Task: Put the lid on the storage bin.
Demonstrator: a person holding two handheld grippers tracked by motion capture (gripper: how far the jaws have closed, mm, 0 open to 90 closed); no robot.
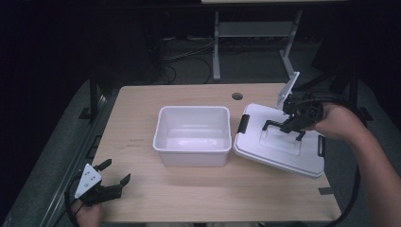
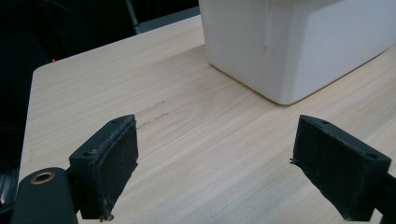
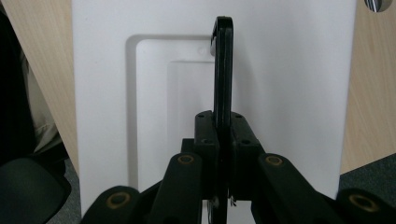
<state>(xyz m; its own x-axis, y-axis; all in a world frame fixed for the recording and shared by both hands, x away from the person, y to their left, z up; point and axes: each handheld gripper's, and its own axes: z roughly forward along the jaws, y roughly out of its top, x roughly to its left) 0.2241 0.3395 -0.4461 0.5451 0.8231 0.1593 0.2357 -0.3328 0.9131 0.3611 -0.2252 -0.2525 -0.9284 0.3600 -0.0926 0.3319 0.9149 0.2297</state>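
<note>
The right gripper (image 1: 294, 124) is clamped on the black handle (image 3: 222, 74) of the white lid (image 1: 279, 142), tilted just right of the open white bin (image 1: 193, 137) mid-bench (image 1: 142, 104). The left gripper (image 1: 116, 171) hovers near-left, jaws spread and empty.

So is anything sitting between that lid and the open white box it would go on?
Nothing visible. The right gripper is shut on the black handle of the lid, which lies just right of the empty box, with bare table around them.
</note>
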